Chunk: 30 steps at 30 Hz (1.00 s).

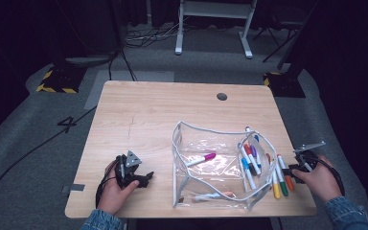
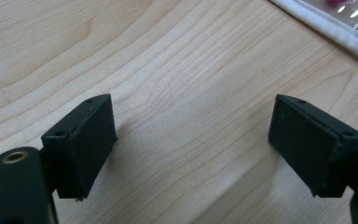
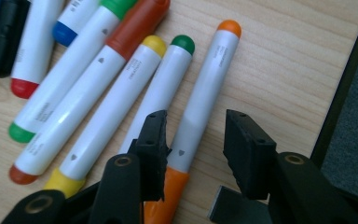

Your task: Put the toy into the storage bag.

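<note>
The left gripper (image 2: 191,140) rests on the table (image 1: 143,115) left of the pouch (image 1: 211,167), jaws spread on nothing; the right gripper (image 3: 193,149) straddles the orange marker (image 3: 205,93) at the table's right edge, jaws apart, not pressing; its cap end is hidden under the jaw.

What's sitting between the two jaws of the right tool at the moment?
The orange marker lies on the table between the open jaws of the right tool, not yet gripped, as the right gripper view shows.
</note>
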{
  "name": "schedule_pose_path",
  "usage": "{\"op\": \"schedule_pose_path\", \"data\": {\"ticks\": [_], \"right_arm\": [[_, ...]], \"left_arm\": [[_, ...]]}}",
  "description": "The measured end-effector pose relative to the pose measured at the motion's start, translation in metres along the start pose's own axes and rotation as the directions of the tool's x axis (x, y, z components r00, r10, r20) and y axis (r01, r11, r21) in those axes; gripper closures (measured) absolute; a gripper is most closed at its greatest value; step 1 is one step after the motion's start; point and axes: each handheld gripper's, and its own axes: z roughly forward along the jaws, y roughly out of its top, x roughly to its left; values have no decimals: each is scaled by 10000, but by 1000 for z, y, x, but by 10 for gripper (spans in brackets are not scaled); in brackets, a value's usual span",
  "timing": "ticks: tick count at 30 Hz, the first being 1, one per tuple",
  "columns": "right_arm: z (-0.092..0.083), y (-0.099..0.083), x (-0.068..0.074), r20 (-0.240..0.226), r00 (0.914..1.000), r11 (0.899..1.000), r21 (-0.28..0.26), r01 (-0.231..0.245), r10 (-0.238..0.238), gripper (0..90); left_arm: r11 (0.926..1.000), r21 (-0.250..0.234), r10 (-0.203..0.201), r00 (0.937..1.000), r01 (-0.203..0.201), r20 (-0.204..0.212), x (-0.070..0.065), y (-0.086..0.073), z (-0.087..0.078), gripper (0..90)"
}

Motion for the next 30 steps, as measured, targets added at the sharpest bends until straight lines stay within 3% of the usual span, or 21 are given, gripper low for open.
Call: {"op": "schedule_pose_path", "data": {"ticks": [4,7,12,15,23,30], "right_arm": [[6,-1,1,300,9995,9991,405,-87,75,694],[6,-1,2,356,9980,9977,428,-529,514,769],[5,0,1,439,9940,9937,469,-1021,1000,771],[2,2,1,404,9940,9939,399,-1028,1012,771],[-37,16,6,66,9982,9978,-290,-598,600,771],[-78,32,20,-396,9992,9960,-880,-140,106,771]], "left_arm": [[10000,6,4,10000,-4,-2,0,0,0,152],[10000,-1,-39,10000,39,17,0,0,0,152],[10000,3,6,10000,-6,-1,0,0,0,152],[10000,-1,-29,10000,29,13,0,0,0,152],[10000,-3,-33,10000,33,17,0,0,0,152],[10000,5,5,10000,-5,0,0,0,0,152]]}}
